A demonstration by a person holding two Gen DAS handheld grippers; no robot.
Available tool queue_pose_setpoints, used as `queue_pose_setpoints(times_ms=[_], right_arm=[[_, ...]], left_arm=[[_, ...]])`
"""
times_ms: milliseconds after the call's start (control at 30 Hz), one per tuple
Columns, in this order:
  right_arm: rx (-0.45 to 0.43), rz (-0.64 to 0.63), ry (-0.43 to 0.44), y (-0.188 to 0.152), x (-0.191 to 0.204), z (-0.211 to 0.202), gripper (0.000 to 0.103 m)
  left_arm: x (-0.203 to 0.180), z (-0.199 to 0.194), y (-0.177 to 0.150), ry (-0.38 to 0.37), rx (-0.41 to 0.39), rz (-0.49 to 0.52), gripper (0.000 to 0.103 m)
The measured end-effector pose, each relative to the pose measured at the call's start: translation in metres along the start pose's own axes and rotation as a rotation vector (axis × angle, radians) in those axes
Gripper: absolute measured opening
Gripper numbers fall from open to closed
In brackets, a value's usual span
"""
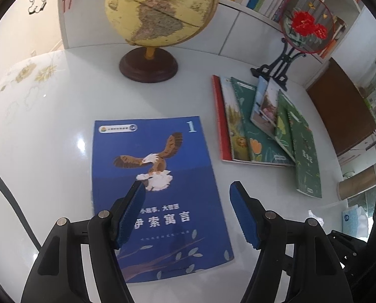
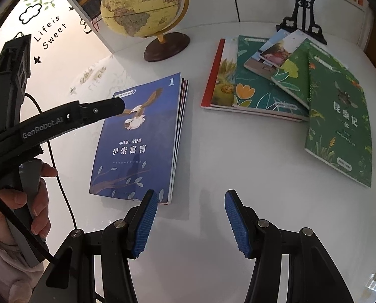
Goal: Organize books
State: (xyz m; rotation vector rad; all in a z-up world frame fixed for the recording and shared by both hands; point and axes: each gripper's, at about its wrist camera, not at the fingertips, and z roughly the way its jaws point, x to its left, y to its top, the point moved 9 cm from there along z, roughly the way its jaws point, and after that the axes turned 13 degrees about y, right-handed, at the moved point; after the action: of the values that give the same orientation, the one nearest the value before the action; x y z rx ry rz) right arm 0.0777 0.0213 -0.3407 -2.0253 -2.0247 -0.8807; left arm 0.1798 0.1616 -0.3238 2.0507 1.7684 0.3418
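Left gripper (image 1: 188, 194): jaws apart, nothing between them, hovering over the lower half of the blue book (image 1: 157, 189).
Right gripper (image 2: 191, 202): jaws apart and empty, over bare table (image 2: 238, 156) just beside the blue book's near corner.
Blue book: top of a small neat stack; other covers peek out along its right edge in the right wrist view.
Loose books (image 2: 276, 75): fanned untidily to the right, well apart from the blue stack; a green book (image 2: 339, 126) lies askew at the outer end.
Backdrop: globe (image 1: 160, 10) and fan stand (image 1: 306, 25) behind, near the back edge.
Step in hand: likely fetching the next loose book onto the blue stack.
How to do it well: take the topmost or outermost book first, pinch one overhanging edge, lift clear before crossing, then square corners on the stack.
Risk: glossy covers may slide; the fan stand sits close behind the pile.
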Motion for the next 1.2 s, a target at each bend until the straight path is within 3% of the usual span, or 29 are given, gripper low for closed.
queue_pose_setpoints(times_ms=[400, 533, 633, 767, 867, 1000, 1200], right_arm=[[-0.022, 0.044, -0.010, 0.006, -0.032, 0.008, 0.054], [-0.141, 0.016, -0.096, 0.025, -0.060, -0.016, 0.054], [-0.201, 0.012, -0.172, 0.041, -0.093, -0.032, 0.054], [-0.283, 0.115, -0.264, 0.055, -0.162, -0.059, 0.054], [-0.290, 0.198, -0.294, 0.050, -0.211, -0.068, 0.054], [-0.320, 0.259, -0.297, 0.038, -0.245, -0.076, 0.054], [-0.409, 0.315, -0.234, 0.030, -0.264, -0.084, 0.054]], left_arm=[[0.010, 0.015, 0.002, 0.040, 0.005, 0.021, 0.067], [0.003, 0.025, 0.007, -0.004, 0.030, 0.019, 0.067], [-0.027, 0.031, 0.015, -0.036, 0.011, 0.076, 0.067], [-0.098, 0.042, 0.028, -0.169, 0.022, 0.119, 0.067], [-0.155, 0.049, 0.029, -0.194, 0.002, 0.240, 0.067], [-0.215, 0.057, 0.015, -0.257, 0.008, 0.359, 0.067], [-0.249, 0.066, -0.004, -0.272, 0.010, 0.397, 0.067]])
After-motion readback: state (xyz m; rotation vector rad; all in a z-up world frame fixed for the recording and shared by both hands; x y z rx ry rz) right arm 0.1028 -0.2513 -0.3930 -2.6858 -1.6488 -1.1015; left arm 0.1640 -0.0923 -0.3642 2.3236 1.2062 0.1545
